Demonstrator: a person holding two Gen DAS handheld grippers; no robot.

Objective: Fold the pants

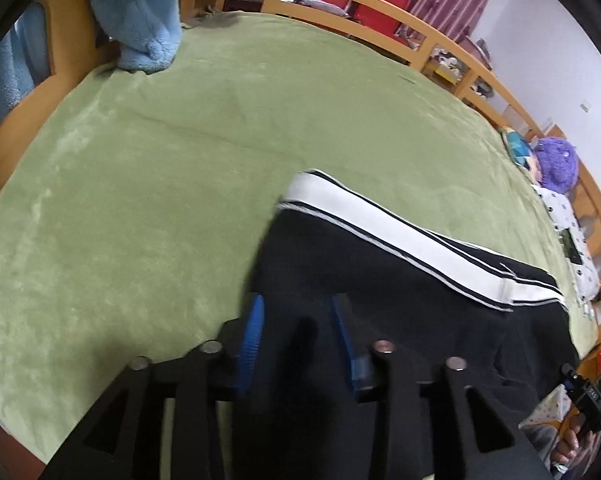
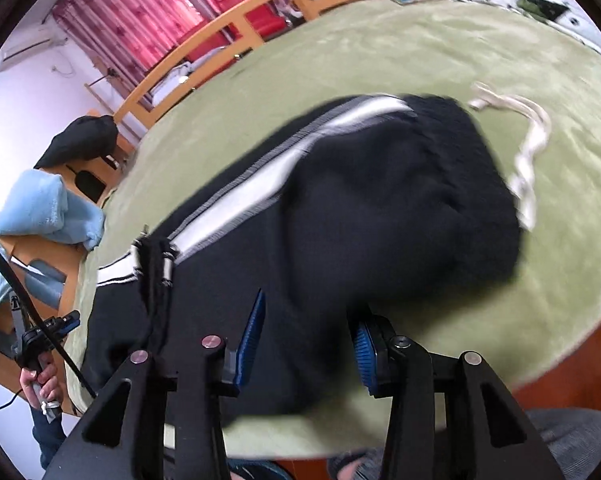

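Black pants (image 1: pixel 380 280) with a white side stripe (image 1: pixel 380 224) lie on the green bed cover (image 1: pixel 160 180). In the left wrist view, my left gripper (image 1: pixel 298 320) has black cloth between its blue pads; the jaws stand a little apart around it. In the right wrist view, the pants (image 2: pixel 380 208) are blurred, waistband end far, white drawstring (image 2: pixel 528 148) trailing right. My right gripper (image 2: pixel 310 336) has blue pads on either side of the black cloth, with the fabric bunched between them.
A light blue fleece blanket (image 1: pixel 140 20) hangs at the far left bed rail. A wooden bed frame (image 1: pixel 380 8) rings the bed. Plush toys and a spotted pillow (image 1: pixel 560 208) lie at the right. The other handheld gripper (image 2: pixel 44 332) shows at the left.
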